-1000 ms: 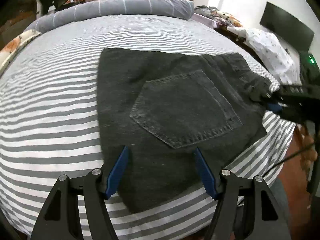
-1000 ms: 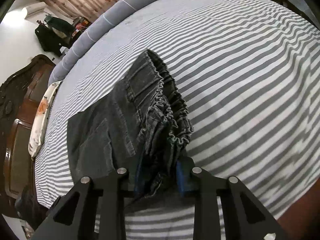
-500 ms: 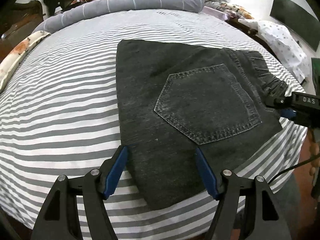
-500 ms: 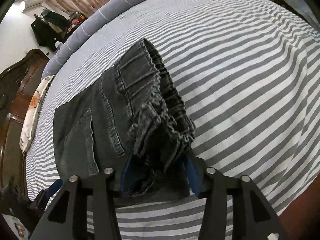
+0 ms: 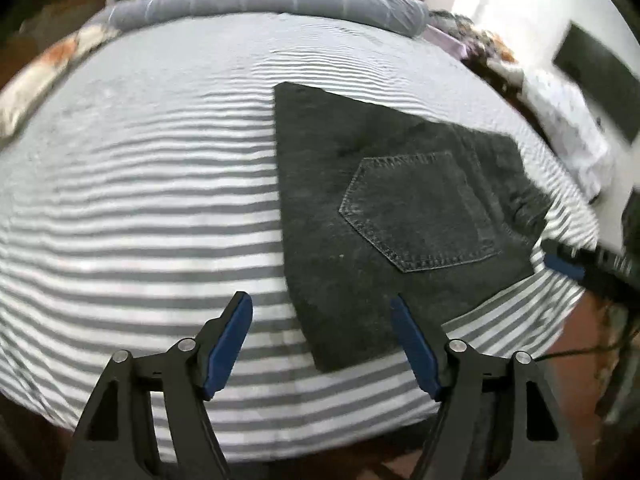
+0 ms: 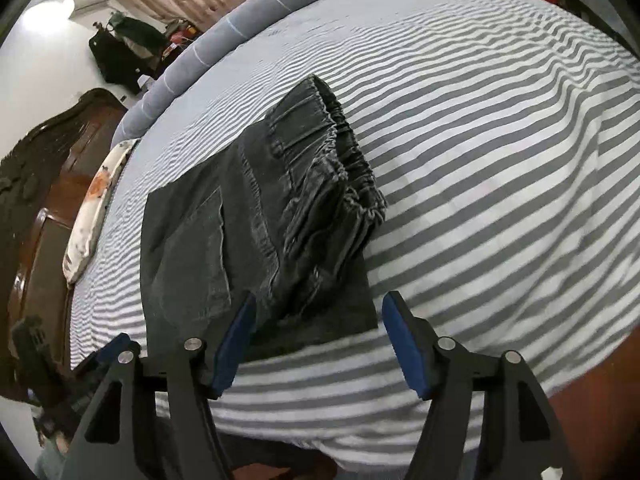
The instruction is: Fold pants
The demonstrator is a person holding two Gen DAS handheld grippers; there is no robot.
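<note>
The dark grey denim pants [image 5: 384, 208] lie folded in a compact rectangle on the striped bed [image 5: 140, 200], back pocket up. In the right wrist view the pants [image 6: 256, 240] show their gathered elastic waistband at the right side. My left gripper [image 5: 322, 340] is open and empty, above the bed's near edge just left of the fold's near corner. My right gripper [image 6: 316, 340] is open and empty, its jaws apart just short of the pants' near edge. The right gripper's blue finger [image 5: 564, 266] shows at the right of the left wrist view.
A rolled grey blanket [image 5: 272, 0] lies along the far side of the bed. A floral pillow [image 6: 94, 208] rests beside a dark wooden headboard [image 6: 36, 184]. Clutter and a dotted white pillow [image 5: 568, 128] lie to the right of the bed.
My right gripper opened and let go of the waistband, then drew back; the waistband now lies on the bed. My left gripper pulled back and shifted left off the pants.
</note>
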